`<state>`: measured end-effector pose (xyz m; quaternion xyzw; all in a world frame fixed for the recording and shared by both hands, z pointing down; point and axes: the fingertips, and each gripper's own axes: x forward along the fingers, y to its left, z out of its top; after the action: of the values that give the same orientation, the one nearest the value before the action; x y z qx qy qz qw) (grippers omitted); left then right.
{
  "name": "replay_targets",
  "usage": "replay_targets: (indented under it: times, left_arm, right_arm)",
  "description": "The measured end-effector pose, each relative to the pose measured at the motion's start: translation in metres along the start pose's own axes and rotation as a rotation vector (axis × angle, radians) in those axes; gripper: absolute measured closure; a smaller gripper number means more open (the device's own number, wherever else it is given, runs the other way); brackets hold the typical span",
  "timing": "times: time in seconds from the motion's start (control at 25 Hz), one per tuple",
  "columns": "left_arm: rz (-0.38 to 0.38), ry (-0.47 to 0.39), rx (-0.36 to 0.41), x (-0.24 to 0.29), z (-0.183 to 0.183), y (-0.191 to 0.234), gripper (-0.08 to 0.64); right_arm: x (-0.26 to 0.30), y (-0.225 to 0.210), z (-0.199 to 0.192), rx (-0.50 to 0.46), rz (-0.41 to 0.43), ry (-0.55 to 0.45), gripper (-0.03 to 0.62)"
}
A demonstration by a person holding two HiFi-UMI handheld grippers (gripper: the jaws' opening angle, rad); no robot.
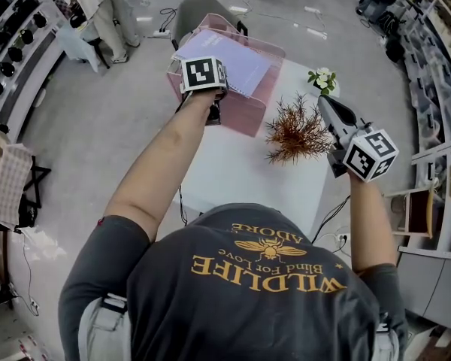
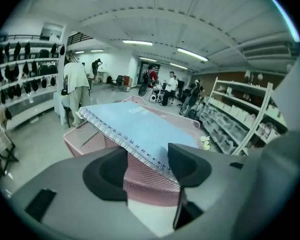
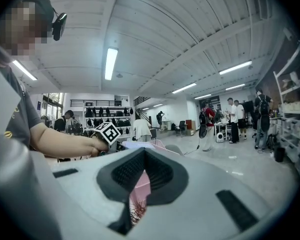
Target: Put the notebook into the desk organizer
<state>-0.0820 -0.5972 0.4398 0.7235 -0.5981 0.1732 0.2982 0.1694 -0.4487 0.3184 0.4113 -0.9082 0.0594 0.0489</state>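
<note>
Ceiling strip lights glow evenly; fisheye edges warp.

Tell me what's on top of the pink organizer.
A spiral notebook lies across the top rim of the pink mesh organizer. It covers most of the inside, so anything in there cannot be seen.

notebook atop desk organizer, plant at right

White table w/ brown dried plant near right edge, small white flowers at far corner. Grey chair behind table. Cables on floor. Bag shelves left; people standing in bkgd.
</note>
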Motion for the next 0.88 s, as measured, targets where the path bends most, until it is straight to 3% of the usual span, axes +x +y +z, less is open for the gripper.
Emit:
replay_targets:
  times: [0.12,0.24,0.32,0.36,0.72,0.88]
  left_arm:
    - [0.024,0.013,0.064,0.005,0.001,0.002,0.308]
    - [-0.009,0.037,-0.013,0.001,0.008,-0.003,0.308]
    - [-0.058,0.069,-0.061,0.001,0.011,-0.011,0.192]
    - [-0.067,0.078,-0.05,0.001,0.013,-0.013,0.187]
    - [-0.002,0.195,0.412,-0.008,-0.013,-0.01,0.144]
    - [-0.011,0.186,0.534,-0.025,-0.008,-0.018,0.144]
  right_arm:
    - [0.001,0.002,-0.001,-0.001,0.001,0.004,0.592]
    - [0.0,0.003,-0.001,-0.005,-0.001,0.008,0.592]
    - [0.0,0.002,-0.001,-0.011,-0.004,0.01,0.592]
    - [0.0,0.001,-0.002,-0.013,-0.007,0.011,0.592]
    - [-0.008,-0.005,-0.003,-0.003,-0.019,0.013,0.592]
    - [-0.009,-0.004,-0.005,0.002,-0.017,0.016,0.592]
